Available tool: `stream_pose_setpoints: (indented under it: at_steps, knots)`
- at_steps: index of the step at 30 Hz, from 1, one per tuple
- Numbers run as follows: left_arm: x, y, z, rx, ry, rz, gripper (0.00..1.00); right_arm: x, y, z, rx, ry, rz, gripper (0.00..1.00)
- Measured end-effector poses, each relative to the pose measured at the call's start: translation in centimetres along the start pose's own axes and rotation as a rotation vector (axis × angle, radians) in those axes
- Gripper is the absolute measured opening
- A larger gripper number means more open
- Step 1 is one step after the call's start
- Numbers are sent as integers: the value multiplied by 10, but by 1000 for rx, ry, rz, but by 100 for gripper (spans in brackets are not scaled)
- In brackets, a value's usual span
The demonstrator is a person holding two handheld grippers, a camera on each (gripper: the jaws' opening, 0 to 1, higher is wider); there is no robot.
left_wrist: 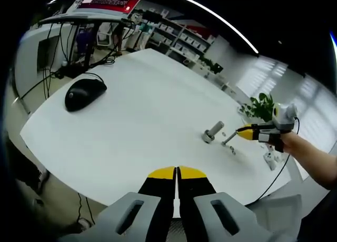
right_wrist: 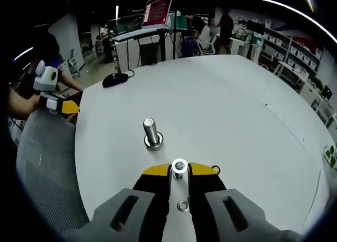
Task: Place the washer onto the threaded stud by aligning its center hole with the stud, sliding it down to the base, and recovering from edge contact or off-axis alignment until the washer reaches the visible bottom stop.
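Yellow-tipped and set narrow, your right gripper pinches a small round silvery piece at its tips. It is too small to be sure of, but I take it for the washer. Another small ring shows lower in the gap between the jaws. The threaded stud stands upright on the white table at about eleven o'clock from those tips, near but clearly apart, with a wider collar at its foot. You are at the approach, with the washer not yet over the stud. Next, carry it above the stud's top, level it so the hole sits on the axis, then lower. Your left gripper has its jaws pressed together on nothing, and a black mouse lies at ten o'clock from it.
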State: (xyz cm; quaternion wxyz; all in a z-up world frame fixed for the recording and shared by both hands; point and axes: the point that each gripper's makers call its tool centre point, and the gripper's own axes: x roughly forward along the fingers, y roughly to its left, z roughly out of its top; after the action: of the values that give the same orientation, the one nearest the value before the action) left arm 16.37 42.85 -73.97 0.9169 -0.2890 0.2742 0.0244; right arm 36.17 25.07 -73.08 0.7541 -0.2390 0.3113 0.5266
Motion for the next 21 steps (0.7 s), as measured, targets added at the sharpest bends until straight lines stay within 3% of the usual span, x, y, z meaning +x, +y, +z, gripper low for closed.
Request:
stream_pose_setpoints:
  at_steps: [21]
  knots:
    - [0,-1,0,-5,0,-4,0,8,1,-5,-5,22,11,14]
